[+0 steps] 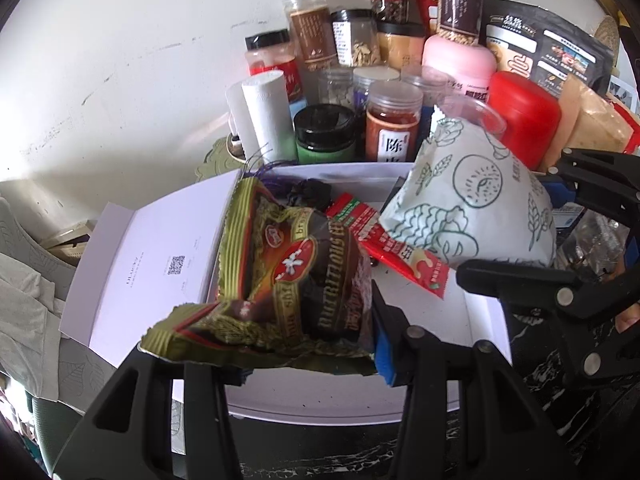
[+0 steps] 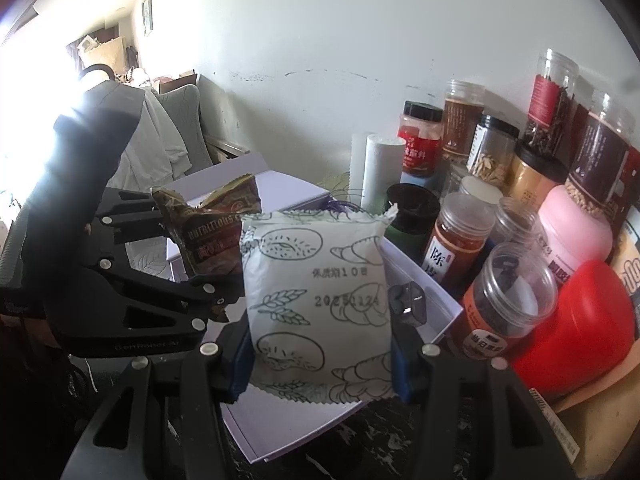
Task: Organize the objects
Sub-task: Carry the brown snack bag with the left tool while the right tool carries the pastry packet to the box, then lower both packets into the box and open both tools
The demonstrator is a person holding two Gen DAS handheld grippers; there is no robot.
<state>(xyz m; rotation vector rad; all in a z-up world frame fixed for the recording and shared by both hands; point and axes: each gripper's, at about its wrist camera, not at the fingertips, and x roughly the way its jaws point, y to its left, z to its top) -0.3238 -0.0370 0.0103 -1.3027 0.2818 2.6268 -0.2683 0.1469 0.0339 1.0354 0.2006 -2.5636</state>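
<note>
My left gripper point(image 1: 312, 364) is shut on a brown and gold snack packet point(image 1: 288, 280), which hangs above an open white box point(image 1: 160, 264). To its right, my right gripper point(image 1: 552, 224) is shut on a puffy white packet point(image 1: 480, 200) printed with green bread drawings. In the right wrist view the white packet point(image 2: 316, 304) sits between the blue pads of my right gripper point(image 2: 320, 360), over the box point(image 2: 432, 292). The left gripper point(image 2: 200, 256) with the brown packet point(image 2: 216, 232) is just to its left. A red sachet point(image 1: 400, 248) and dark items lie in the box.
Behind the box, against the white wall, stand several spice jars point(image 1: 392, 124), a white roll point(image 1: 266, 112), a pink jar point(image 1: 460, 60) and a red container point(image 1: 524, 116). A small grey plug point(image 2: 408, 304) sits by the box wall. A chair with cloth point(image 2: 160, 140) is at the left.
</note>
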